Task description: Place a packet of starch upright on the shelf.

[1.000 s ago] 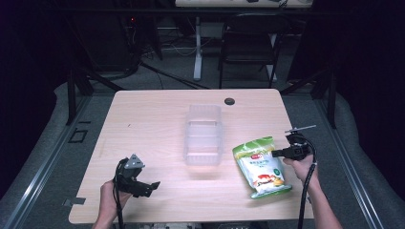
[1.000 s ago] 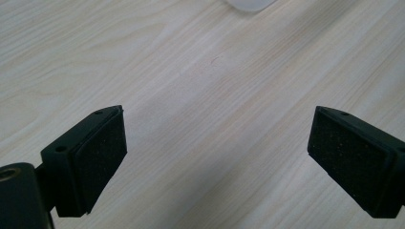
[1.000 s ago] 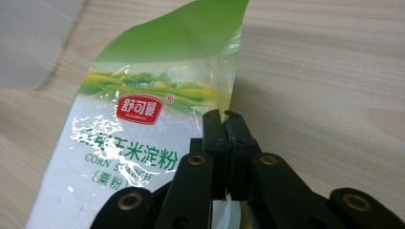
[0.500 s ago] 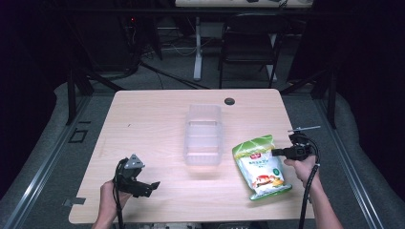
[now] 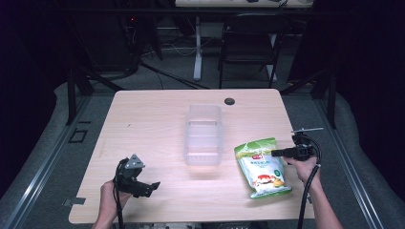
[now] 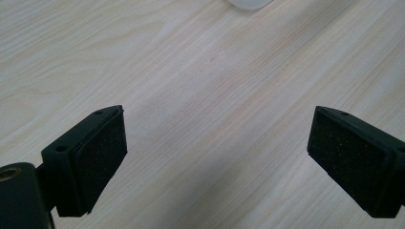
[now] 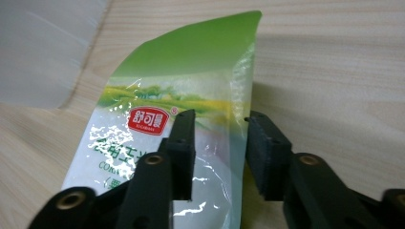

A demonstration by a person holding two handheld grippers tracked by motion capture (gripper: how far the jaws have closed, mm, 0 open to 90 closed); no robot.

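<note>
High view, clear bin (image 5: 204,135) beside snack bag (image 5: 261,168), right tongs (image 7: 217,143) astride its edge, left tongs (image 6: 217,152) apart.

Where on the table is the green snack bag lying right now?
In the high view the snack bag lies flat on the table's near right part, just right of the clear plastic container, with the right gripper at its edge.

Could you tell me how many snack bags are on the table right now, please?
1. The green snack bag lies at the table's right side, beside the clear container, with the right hand-held gripper straddling its edge.
</note>
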